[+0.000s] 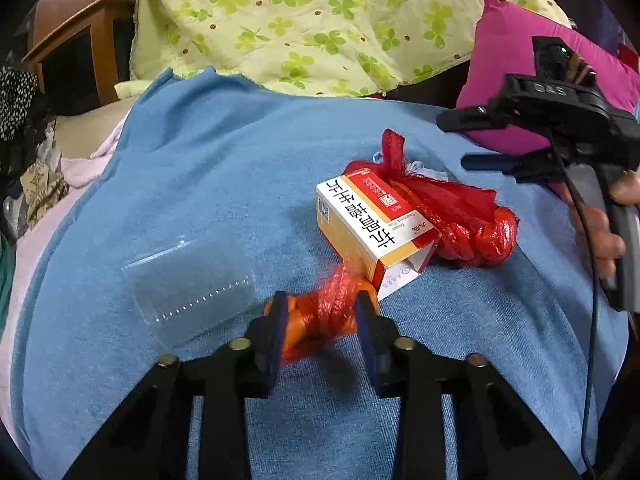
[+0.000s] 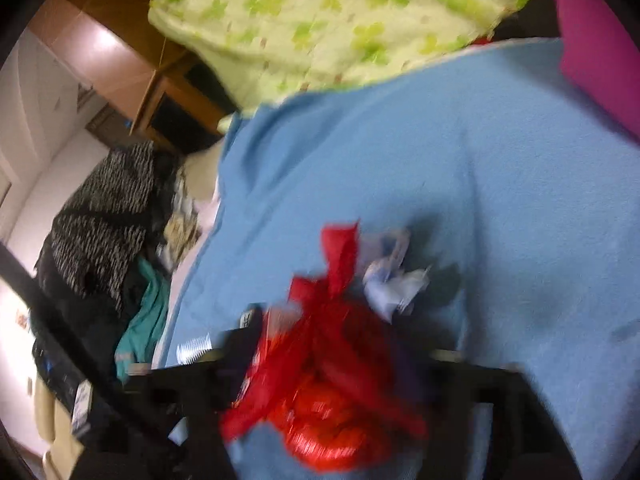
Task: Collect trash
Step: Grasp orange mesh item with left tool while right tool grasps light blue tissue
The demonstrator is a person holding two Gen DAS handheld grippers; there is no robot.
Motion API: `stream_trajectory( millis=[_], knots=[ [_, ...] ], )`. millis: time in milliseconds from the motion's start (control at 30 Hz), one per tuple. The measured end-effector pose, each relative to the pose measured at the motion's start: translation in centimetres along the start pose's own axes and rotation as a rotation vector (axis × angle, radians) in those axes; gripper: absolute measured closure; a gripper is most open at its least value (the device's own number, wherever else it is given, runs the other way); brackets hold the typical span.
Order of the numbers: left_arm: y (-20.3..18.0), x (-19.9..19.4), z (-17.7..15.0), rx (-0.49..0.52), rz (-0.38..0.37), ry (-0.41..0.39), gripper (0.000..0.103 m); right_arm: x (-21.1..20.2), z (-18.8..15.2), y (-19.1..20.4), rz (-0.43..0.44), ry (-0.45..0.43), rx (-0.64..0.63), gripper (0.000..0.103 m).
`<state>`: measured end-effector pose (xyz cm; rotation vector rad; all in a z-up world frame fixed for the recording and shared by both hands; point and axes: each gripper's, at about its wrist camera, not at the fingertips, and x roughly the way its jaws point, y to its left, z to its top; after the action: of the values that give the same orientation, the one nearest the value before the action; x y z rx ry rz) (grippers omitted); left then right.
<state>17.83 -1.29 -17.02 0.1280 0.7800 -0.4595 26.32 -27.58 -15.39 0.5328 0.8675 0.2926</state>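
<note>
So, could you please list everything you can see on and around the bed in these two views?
Red mesh bag: one, red, on the blue blanket, one end between the left tongs.
Medicine box: one, white, yellow and red, lying against the mesh bag.
Clear plastic container: one, transparent, left of the box.
Crumpled paper: one, white, behind the mesh bag.
Blue blanket: one, covering the bed.
Clover quilt: one, pale green, behind.
Pillow: one, magenta, right.
Wooden cabinet: one, brown, left rear.
Clothes pile: mixed dark, left.
Left tongs: closed on the mesh.
Right tongs: open, above the bag.
Hand: one, holding the right tongs' handle.
</note>
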Motion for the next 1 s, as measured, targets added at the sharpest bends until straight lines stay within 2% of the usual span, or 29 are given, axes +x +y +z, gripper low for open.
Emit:
stream_trajectory(
  millis=[133, 333, 433, 533, 600, 667, 800, 833, 867, 933, 1000],
  knots=[
    [-0.4, -0.5, 0.3, 0.033, -0.022, -0.05, 0.05, -0.2, 1.1, 0.3, -0.056, -0.069, -0.07, 0.032],
    [-1.3, 1.6, -0.3, 0.099, -0.012, 0.016, 0.048, 3.1, 1.5, 0.0, -0.135, 0.034, -0.168, 0.05],
    [-1.6, 2.1, -0.5, 0.121, -0.004, 0.008, 0.048, 5.6, 1.0, -0.1, -0.193, 0.111, -0.199, 0.052],
    [-1.3, 2.3, -0.3, 0.101, -0.021, 0.005, 0.048, 6.3, 0.6, -0.4, -0.234, 0.116, -0.222, 0.072],
    [-1.1, 2.5, -0.2, 0.09, -0.034, 0.0, 0.049, 5.8, 0.8, -0.8, -0.218, 0.101, -0.187, 0.076],
    [-1.0, 2.4, -0.1, 0.083, -0.05, -0.008, 0.055, 4.9, 1.0, -0.9, -0.219, 0.075, -0.173, 0.077],
    [-0.8, 1.9, 0.0, 0.059, -0.073, -0.018, 0.06, 1.8, 0.9, -0.9, -0.199, 0.02, -0.155, 0.077],
    [-0.7, 1.7, 0.0, 0.05, -0.082, -0.024, 0.08, 0.8, 0.8, -0.8, -0.188, 0.002, -0.152, 0.077],
    [-0.4, 1.2, 0.1, 0.032, -0.081, -0.033, 0.089, -0.4, 0.7, -0.5, -0.176, -0.016, -0.15, 0.077],
    [0.4, 0.8, 0.0, -0.007, -0.106, -0.033, 0.094, -2.1, 0.4, 0.2, -0.161, -0.045, -0.153, 0.077],
    [0.5, 0.4, -0.3, -0.005, -0.099, -0.032, 0.094, -4.0, -0.1, 0.9, -0.143, -0.073, -0.158, 0.077]
  ],
)
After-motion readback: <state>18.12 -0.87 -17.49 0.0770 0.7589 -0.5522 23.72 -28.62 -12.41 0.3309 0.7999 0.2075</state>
